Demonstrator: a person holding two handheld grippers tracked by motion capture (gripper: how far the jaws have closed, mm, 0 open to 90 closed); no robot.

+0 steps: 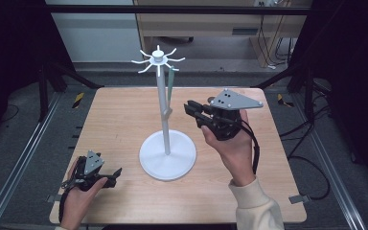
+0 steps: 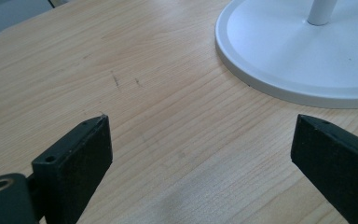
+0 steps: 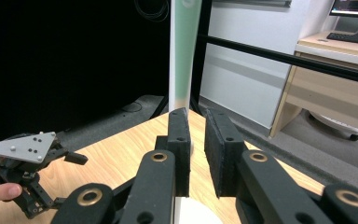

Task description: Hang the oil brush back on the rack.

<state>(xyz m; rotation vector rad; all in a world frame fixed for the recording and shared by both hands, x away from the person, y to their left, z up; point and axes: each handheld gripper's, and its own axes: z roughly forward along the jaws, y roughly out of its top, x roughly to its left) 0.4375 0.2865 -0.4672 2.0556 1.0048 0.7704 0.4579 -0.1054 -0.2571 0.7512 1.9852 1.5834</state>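
A white stand point(image 1: 162, 96) with hooked arms at its top rises from a round base point(image 1: 167, 155) in the middle of the table. A long pale green item point(image 1: 171, 88) hangs from one hook beside the pole. My right gripper point(image 1: 189, 109) is held in the air just right of the pole, pointing at it. In the right gripper view its jaws point(image 3: 196, 121) stand a narrow gap apart with nothing between them, and the green item point(image 3: 186, 56) hangs just beyond. My left gripper point(image 1: 115, 175) rests low at the front left, open and empty point(image 2: 200, 154), facing the base point(image 2: 298, 60).
The wooden table point(image 1: 120, 115) has rounded corners and black frame rails along both sides. A dark curtain lies to the left. A desk and cables stand at the back right.
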